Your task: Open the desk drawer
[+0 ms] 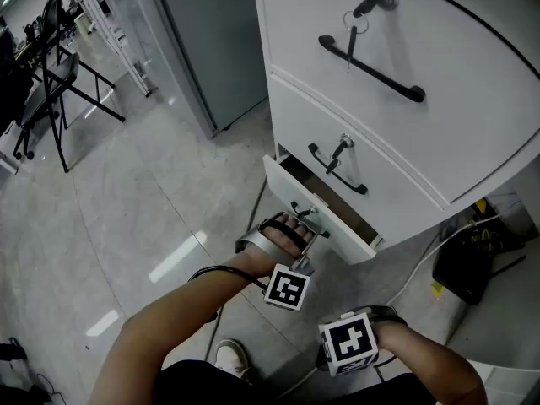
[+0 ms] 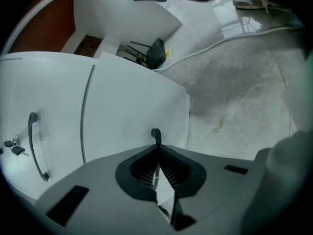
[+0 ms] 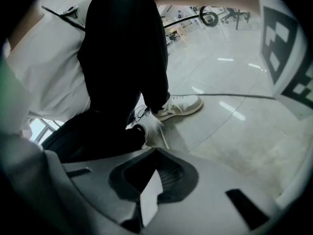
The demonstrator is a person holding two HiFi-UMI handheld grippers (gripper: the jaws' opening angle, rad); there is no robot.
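Note:
The white drawer unit has three drawers, and its bottom drawer stands pulled out a little, with a dark gap behind its front. My left gripper is at that drawer's black handle. In the left gripper view the jaws of my left gripper are shut on the handle, whose end sticks out above them against the drawer front. My right gripper is held back near the person's lap. In its own view my right gripper is shut on nothing and faces the floor.
The upper drawers have black handles and keys in the locks. A black bag with cables lies right of the unit, and a white cable crosses the floor. A shoe and a dark trouser leg are close by. A folding chair stands far left.

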